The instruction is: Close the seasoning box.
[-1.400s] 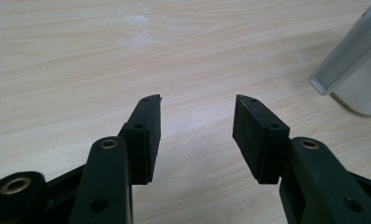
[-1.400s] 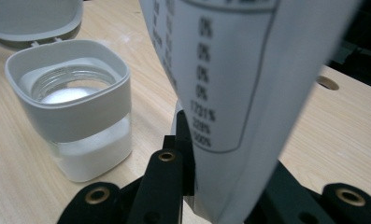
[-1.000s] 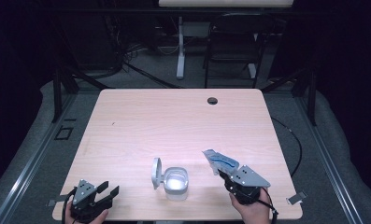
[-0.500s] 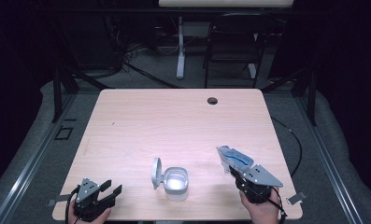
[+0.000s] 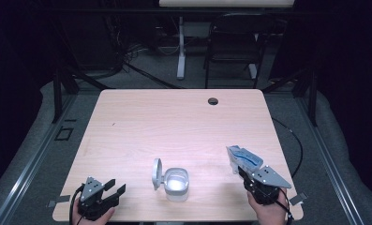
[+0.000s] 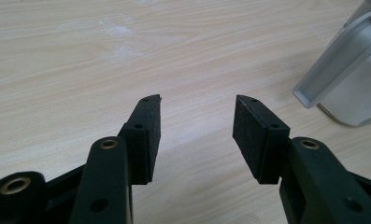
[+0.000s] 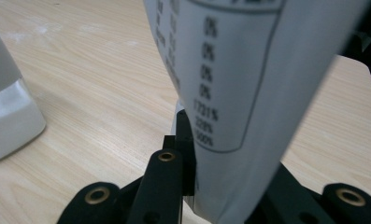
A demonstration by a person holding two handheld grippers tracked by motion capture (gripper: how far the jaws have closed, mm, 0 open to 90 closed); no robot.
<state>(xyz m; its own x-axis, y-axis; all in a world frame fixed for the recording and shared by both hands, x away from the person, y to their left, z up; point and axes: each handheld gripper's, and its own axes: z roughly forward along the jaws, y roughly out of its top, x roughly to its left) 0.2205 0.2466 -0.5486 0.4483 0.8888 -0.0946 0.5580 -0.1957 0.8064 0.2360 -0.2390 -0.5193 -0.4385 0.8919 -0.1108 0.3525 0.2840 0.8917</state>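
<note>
A small white container with its hinged lid flipped up stands near the table's front edge, and shows at the right of the left gripper view and the left of the right gripper view. My right gripper is shut on a blue and white packet printed with a nutrition table, held just above the table to the container's right. My left gripper stands open and empty over the front left corner.
The light wooden table has a round cable hole near its far edge. Behind it, on the dark floor, stand a chair and a white table leg.
My right gripper has carried the packet rightward and a little toward the front edge, away from the container. The left gripper has hardly moved.
</note>
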